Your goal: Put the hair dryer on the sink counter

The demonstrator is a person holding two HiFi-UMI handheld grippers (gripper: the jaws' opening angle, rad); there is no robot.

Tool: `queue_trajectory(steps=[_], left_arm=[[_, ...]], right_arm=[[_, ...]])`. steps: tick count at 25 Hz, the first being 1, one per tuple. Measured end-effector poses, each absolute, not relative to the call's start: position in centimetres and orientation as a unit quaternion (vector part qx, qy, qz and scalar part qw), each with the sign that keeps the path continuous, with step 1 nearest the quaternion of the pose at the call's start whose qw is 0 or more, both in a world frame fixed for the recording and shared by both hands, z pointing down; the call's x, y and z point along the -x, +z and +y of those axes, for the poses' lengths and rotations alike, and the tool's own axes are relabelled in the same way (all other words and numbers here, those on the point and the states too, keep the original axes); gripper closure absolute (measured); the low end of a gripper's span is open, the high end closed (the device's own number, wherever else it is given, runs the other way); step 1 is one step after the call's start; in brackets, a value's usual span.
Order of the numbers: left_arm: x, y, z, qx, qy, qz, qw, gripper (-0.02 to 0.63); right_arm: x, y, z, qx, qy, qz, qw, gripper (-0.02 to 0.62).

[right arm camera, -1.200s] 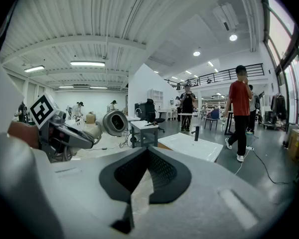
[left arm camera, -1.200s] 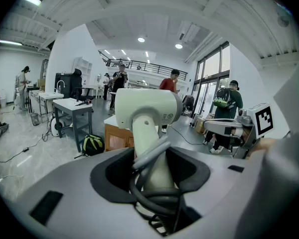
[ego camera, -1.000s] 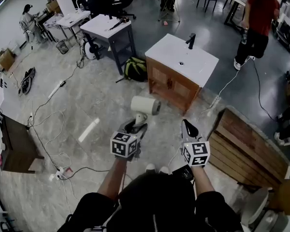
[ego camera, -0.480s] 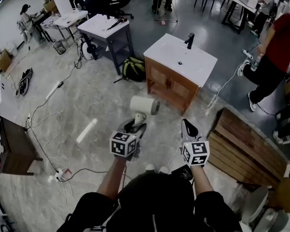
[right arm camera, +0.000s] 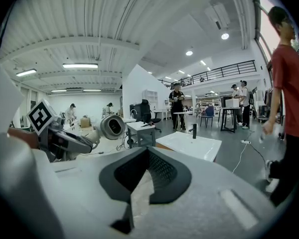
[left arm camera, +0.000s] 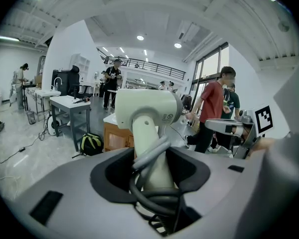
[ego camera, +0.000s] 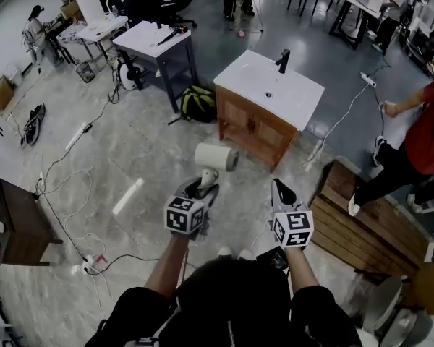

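A white hair dryer (ego camera: 215,157) stands upright in my left gripper (ego camera: 202,186), its barrel lying crosswise above the jaws. In the left gripper view the jaws are shut on the hair dryer (left arm camera: 147,111) handle, with its grey cord (left arm camera: 148,183) coiled between them. My right gripper (ego camera: 281,188) hovers beside it at the right, shut with nothing in it; its dark pads (right arm camera: 162,176) meet in the right gripper view. The sink counter (ego camera: 270,89), a white top with a black faucet (ego camera: 285,60) on a wooden cabinet, stands ahead on the floor, apart from both grippers. That sink counter (right arm camera: 189,146) also shows ahead of the right jaws.
A grey table (ego camera: 155,40) and a green-black backpack (ego camera: 200,101) sit left of the counter. A wooden slatted crate (ego camera: 369,223) lies at the right. A person in red (ego camera: 419,143) walks near it. Cables, a power strip (ego camera: 92,260) and a white tube (ego camera: 128,196) lie on the floor.
The person in red has walked from the far right corner forward along the right side. Both grippers and the hair dryer stay where they were.
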State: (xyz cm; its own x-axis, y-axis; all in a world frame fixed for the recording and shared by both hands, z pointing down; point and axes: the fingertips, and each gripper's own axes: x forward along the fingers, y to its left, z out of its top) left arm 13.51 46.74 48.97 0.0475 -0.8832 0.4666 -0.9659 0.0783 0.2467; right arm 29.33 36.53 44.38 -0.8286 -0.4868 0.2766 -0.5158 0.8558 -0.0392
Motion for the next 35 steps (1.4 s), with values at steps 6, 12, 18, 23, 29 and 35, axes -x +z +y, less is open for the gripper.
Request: queue_trajectory(steps=[6,12,18,23,29,35], left_arm=[[-12.4,49.3,46.6,-0.678,0.081,-0.682,0.262,0.407],[-11.7,49.7,46.5,-0.681,0.086,-0.678,0.262,0.407],[-11.7,49.9,45.6,-0.688,0.088,-0.671,0.262,0.407],[-11.8,50.5,44.6,-0.691,0.089,-0.666,0.265,0.407],[-11.1,51.3,42.3,-0.692,0.09,-0.664,0.269,0.407],[-10.4,51.7,38.4,-0.695,0.094,-0.661,0.267,0.407]], right_arm=[[-28.3,44.6,36.6,-0.264,0.058,-0.954,0.128,0.591],[-28.0,44.9,36.9,-0.272,0.058,-0.952,0.127,0.591],[-28.1,44.9,36.5,-0.277,0.037,-0.951,0.136,0.591],[-28.2,45.4,35.3,-0.284,0.041,-0.948,0.135,0.591],[-27.9,45.9,33.1,-0.286,0.04,-0.948,0.135,0.591],[-27.5,46.6,29.1,-0.292,0.042,-0.946,0.137,0.591]])
